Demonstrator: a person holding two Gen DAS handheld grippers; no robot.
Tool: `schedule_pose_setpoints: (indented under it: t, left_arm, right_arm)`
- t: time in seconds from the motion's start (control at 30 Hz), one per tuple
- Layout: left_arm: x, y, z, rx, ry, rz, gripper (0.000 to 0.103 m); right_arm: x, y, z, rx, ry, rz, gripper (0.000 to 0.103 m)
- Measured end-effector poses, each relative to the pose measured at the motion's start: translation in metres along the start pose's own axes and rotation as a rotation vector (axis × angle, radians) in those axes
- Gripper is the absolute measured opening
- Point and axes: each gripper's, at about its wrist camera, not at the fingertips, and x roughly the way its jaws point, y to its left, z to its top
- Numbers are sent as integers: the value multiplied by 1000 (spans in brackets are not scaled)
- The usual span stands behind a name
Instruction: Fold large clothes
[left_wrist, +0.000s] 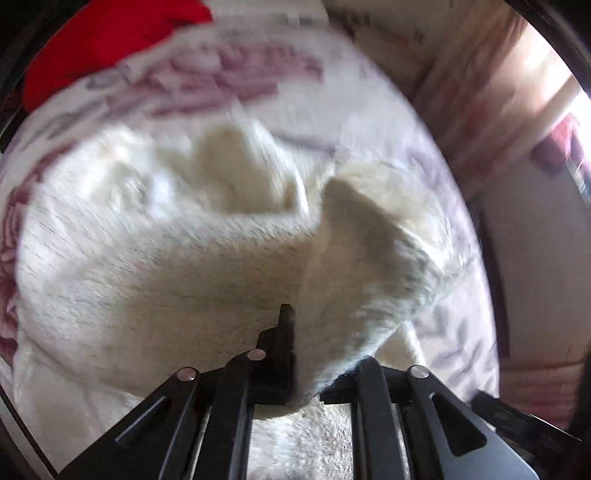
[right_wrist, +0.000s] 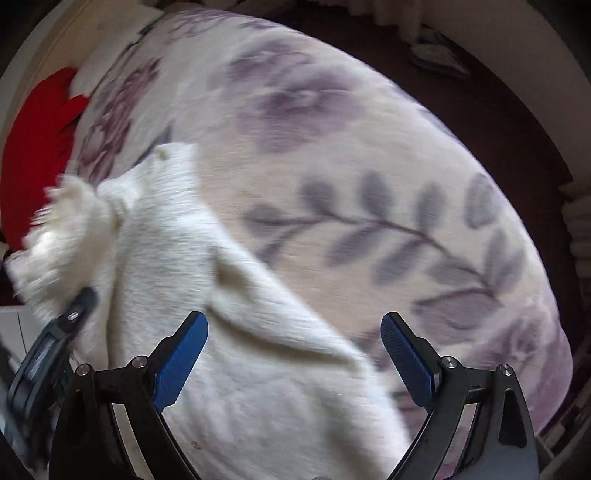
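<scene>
the left gripper has its jaws shut on the soft, floppy white sweater. the right gripper hangs wide open, holding nothing; grab an edge.

Black tongs, blue pads, silver screws.

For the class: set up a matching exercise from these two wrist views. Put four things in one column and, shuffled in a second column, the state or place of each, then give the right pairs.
Column one:
1. left gripper
2. right gripper
3. fluffy cream-white knitted garment
4. bright red cloth

Column two:
A. lies at the far edge of the floral bed cover
B. open, holding nothing
C. shut on fabric
D. partly lifted off the bed cover

Pairs: 1-C, 2-B, 3-D, 4-A
</scene>
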Motion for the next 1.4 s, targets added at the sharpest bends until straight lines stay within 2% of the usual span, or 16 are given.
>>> schedule_pose_setpoints:
  t: [0.1, 0.13, 0.17, 0.37, 0.53, 0.63, 0.7, 0.73, 0.77, 0.9, 0.97, 1.1, 1.17, 1.23, 1.33, 1.4]
  left_arm:
    - [8, -4, -5, -13, 29, -4, 47]
    - [3, -3, -7, -11, 30, -10, 81]
    - [-5, -2, -10, -2, 23, -18, 99]
    - [-39, 49, 6, -41, -25, -25, 100]
    - [-67, 151, 4, -201, -36, 157, 100]
    - [-63, 218, 9, -307, -27, 253, 100]
    - [-58, 256, 18, -365, -31, 306, 100]
    - [-57, 274, 24, -391, -49, 321, 100]
    - [-57, 284, 31, -403, -64, 332, 100]
    - [-45, 309, 63, -402, -126, 349, 100]
    - [-29, 314, 71, -395, -105, 367, 100]
    - [46, 337, 76, -382, 104, 410, 100]
    - [45, 342, 73, -395, 101, 375, 100]
    - [27, 337, 72, -375, 56, 380, 100]
    - [-7, 326, 69, -369, -32, 352, 100]
    - [-19, 317, 75, -353, -61, 347, 100]
  right_arm:
    - [-7, -40, -6, 29, 19, -3, 96]
    - [-9, -46, -8, 34, 22, 3, 96]
    - [-12, -56, -9, 42, 28, 19, 96]
    - [-12, -27, -5, 66, 33, 149, 96]
    - [17, 52, 30, 24, 59, 345, 96]
    - [49, 100, 47, -72, 99, 333, 96]
    - [69, 135, 49, -155, 156, 317, 73]
    - [68, 147, 47, -201, 146, 291, 21]
    - [61, 162, 45, -263, 105, 237, 6]
    - [20, 189, 53, -314, -59, 242, 6]
    - [17, 198, 61, -335, -103, 210, 6]
    - [78, 196, 82, -358, 89, 30, 8]
    - [89, 188, 86, -309, 179, 22, 37]
    - [73, 185, 95, -268, 146, 78, 53]
    - [46, 188, 119, -242, 43, 124, 63]
    - [54, 199, 138, -278, 48, 103, 63]
